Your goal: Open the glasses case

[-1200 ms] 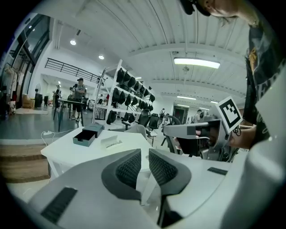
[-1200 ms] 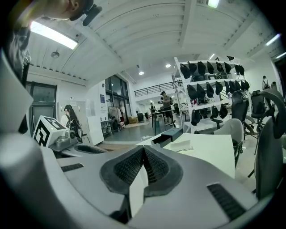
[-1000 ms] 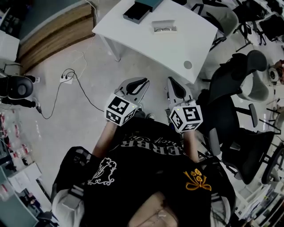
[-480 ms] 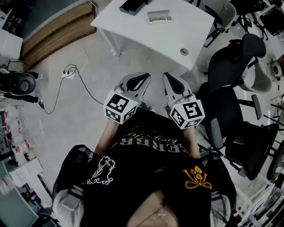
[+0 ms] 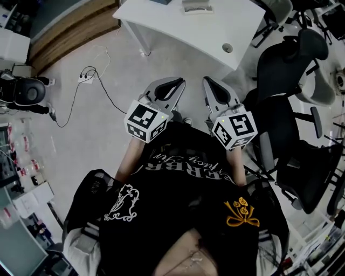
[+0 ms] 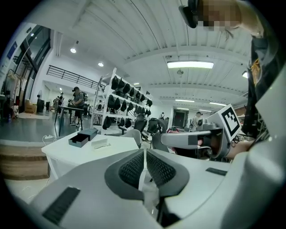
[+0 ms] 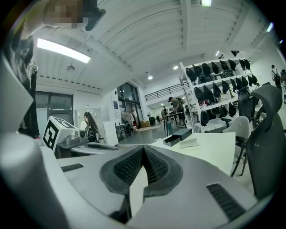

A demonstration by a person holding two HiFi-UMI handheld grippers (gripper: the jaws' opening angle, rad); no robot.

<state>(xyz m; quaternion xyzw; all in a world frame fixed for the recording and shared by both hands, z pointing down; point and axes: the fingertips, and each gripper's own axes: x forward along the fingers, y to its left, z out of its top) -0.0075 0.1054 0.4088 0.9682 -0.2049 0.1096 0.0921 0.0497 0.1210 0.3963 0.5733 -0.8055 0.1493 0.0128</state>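
A white table stands ahead of me at the top of the head view. On it lie a pale flat glasses case, cut by the frame's top edge, and a dark box beside it. Both show small and far in the gripper views: the pale case and the dark box. My left gripper and right gripper are held side by side in front of my chest, well short of the table. Both are shut with nothing between the pads.
Black office chairs crowd the right side next to the table. A power strip and cable lie on the floor at left, by a wooden step. Racks of dark items and people stand far off.
The table with the case and box has slid up toward the top edge of the head view. Both grippers stay side by side, shut, near my chest.
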